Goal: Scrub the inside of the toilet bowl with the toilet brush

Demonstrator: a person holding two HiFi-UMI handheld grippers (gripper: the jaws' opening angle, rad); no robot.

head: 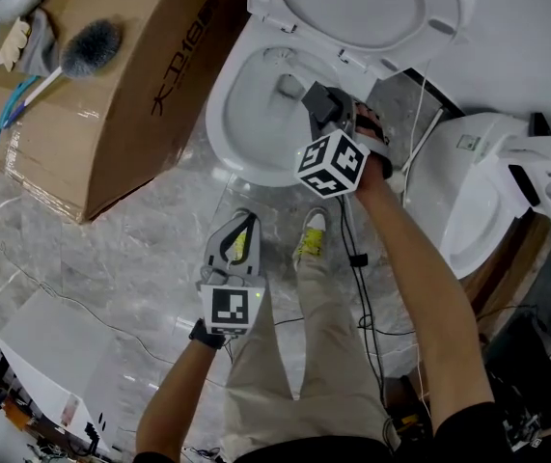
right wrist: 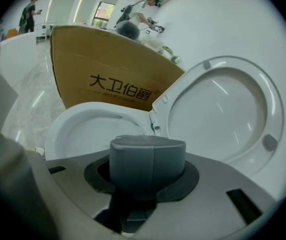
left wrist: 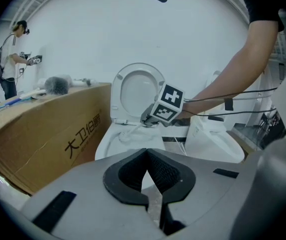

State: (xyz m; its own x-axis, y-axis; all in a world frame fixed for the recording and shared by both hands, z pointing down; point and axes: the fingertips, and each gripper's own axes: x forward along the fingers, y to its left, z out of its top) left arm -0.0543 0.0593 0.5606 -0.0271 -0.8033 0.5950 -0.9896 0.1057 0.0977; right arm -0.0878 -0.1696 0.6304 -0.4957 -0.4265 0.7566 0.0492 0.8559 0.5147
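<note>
Head view: the toilet bowl (head: 219, 114) sits at the upper centre of the frame, with its lid (head: 352, 8) raised. The person's right arm stretches forward and holds the right claw (head: 316, 99) over the bowl's near right rim, tilted down into it. The left arm is bent and low, and the left claw (head: 244, 222) hovers above the marble floor (head: 140, 249) in front of the bowl.

Left gripper view: the left claw's jaws are pressed together and hold nothing. Beyond them, the toilet brush (left wrist: 127, 132) slants from the right claw down into the bowl.

Right gripper view: the right claw is pinching the brush's grey handle end, with the open bowl just behind it.

Scrubbing seems to be under way. How much of the bowl is already done cannot be judged.
</note>
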